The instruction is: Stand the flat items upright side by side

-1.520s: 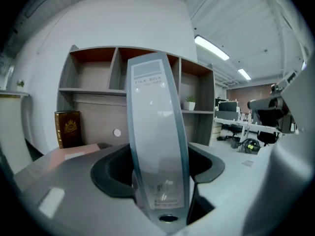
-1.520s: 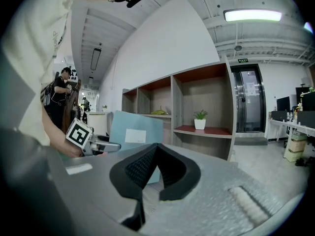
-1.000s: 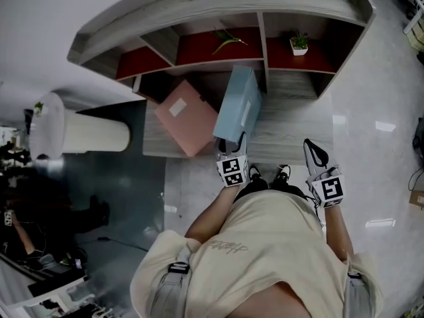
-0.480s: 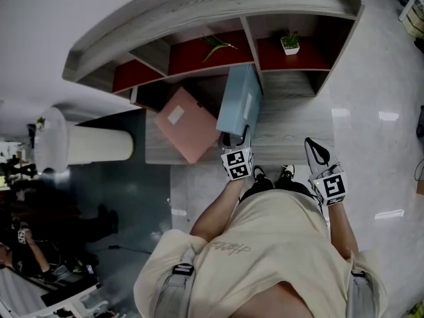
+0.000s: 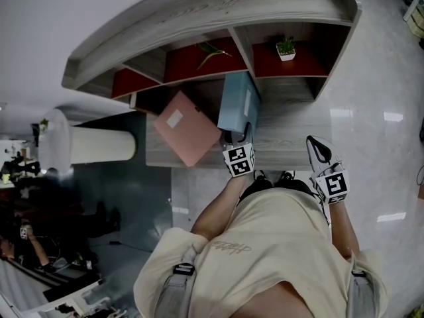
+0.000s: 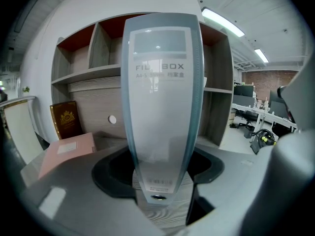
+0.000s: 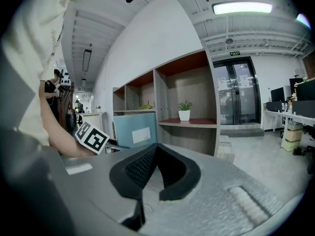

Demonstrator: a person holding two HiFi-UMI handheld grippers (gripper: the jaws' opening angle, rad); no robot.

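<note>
Left hand-held gripper (image 6: pixel 157 181): pinched blue box (image 6: pixel 160 97) low on its spine; box upright on counter (image 5: pixel 291 138)
Pink box (image 5: pixel 187 128): flat, just left of blue box
Right hand-held gripper (image 7: pixel 155 176): pressed together, empty; well right of blue box
Care: blue box wanted setting plumb, base flat; room left beside it for pink box

The shelf (image 5: pixel 199 12) is grey wood grain with red inner boards. Before it, a pale blue box (image 5: pixel 240 108) and a pink box (image 5: pixel 187 128) each bear a white label. In it are a green plant (image 5: pixel 285 45) in a white pot (image 5: pixel 286 55) and a brown book (image 6: pixel 65 119) with a gold emblem. The left gripper (image 5: pixel 233 138) and right gripper (image 5: pixel 317 149) carry black-and-white square markers.
</note>
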